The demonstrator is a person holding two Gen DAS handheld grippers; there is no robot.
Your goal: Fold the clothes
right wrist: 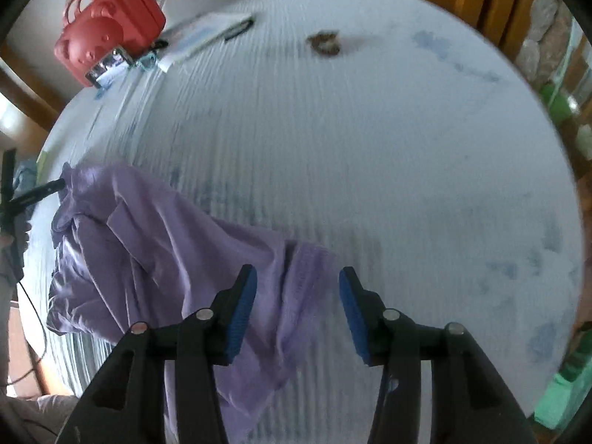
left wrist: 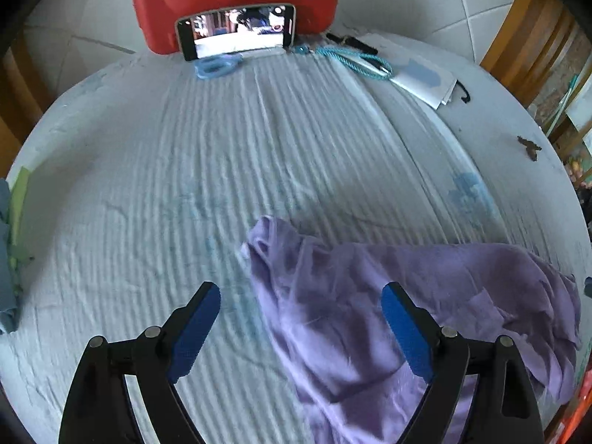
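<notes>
We see the lilac garment (left wrist: 388, 296) crumpled at lower right of the left view, on the cloth-covered desk (left wrist: 185, 170). The left tool (left wrist: 299, 307) gapes wide and empty; the right tool (right wrist: 298, 288) is moderately spread, empty. Risk: pinching bunched layers would fold unevenly. Only the right view shows the brown scrap (right wrist: 325, 42); only the left shows the phone screen (left wrist: 236, 31).

Both wrist fisheyes look steeply down from close above the pale ribbed bedsheet (left wrist: 185, 155), sharing the crumpled lilac fabric garment (left wrist: 370, 296) at lower frame and the red plastic case (left wrist: 236, 0) near the top edge.
</notes>
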